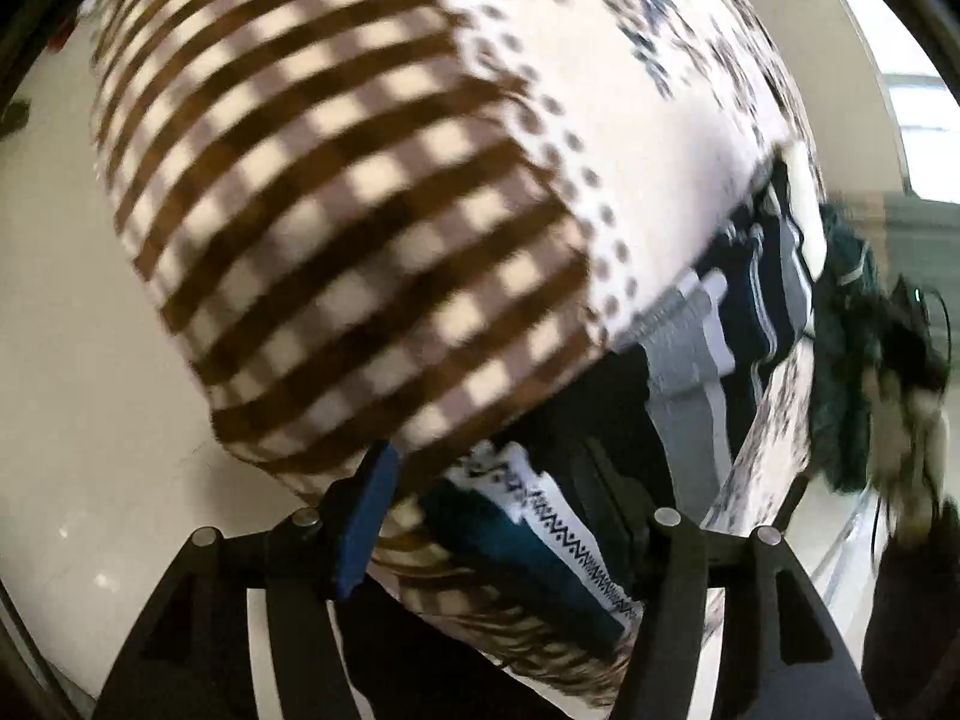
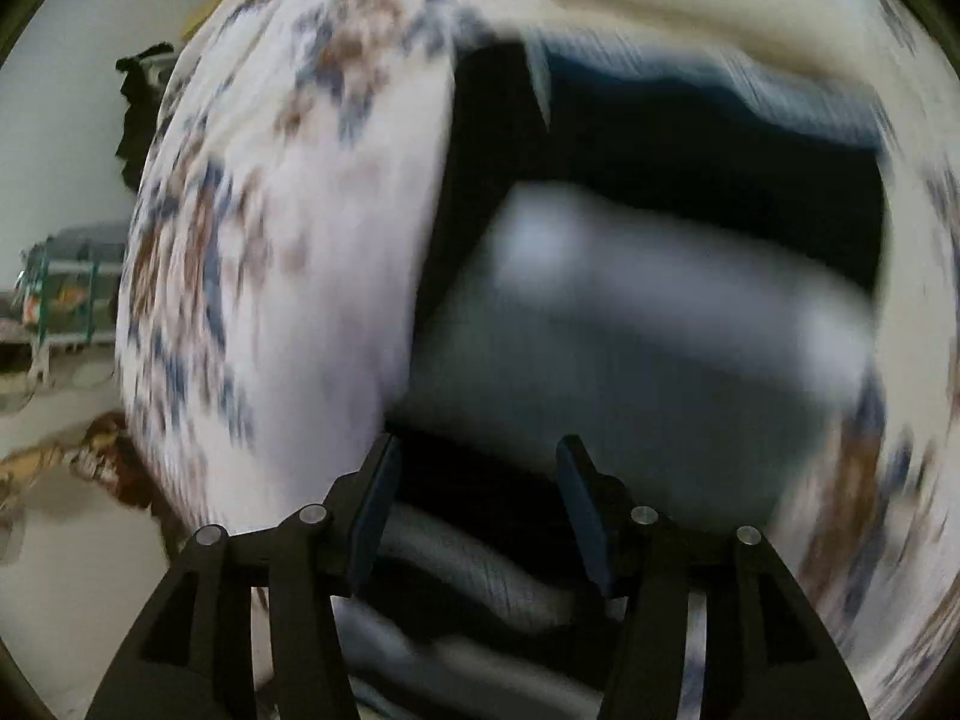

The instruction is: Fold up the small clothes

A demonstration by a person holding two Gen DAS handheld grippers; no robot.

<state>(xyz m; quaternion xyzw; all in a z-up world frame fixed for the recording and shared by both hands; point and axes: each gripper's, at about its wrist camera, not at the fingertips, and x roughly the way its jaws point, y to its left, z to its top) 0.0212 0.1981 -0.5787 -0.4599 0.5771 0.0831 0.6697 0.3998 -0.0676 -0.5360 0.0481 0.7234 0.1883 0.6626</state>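
Closest in, the left gripper (image 1: 498, 516) has cloth bunched between its jaws: the brown-and-cream checked fleece garment (image 1: 336, 228) runs down beside its blue left pad, but the right pad is buried, so whether it is clamped or only pushed into the cloth I cannot tell. Under it lies a teal knit piece with a white zigzag band (image 1: 540, 534). The right gripper (image 2: 474, 510) has its jaws moderately apart with nothing between them, hovering over a soft grey folded garment (image 2: 630, 360) – badly blurred. Further out, the checked fleece balloons up over the pile, joined to or overlapping a white fabric printed with blue and brown patches (image 2: 288, 240); I cannot tell which. Beyond it sit striped navy-and-grey folded clothes (image 1: 762, 294) and a dark green garment (image 1: 840, 360), all on a pale glossy bench (image 1: 78, 360). This looks like the picking-out step: one small garment being drawn from the heap, no fold yet begun. Next, it needs lifting clear and laying flat on bare bench – with the free right gripper taking the opposite edge.
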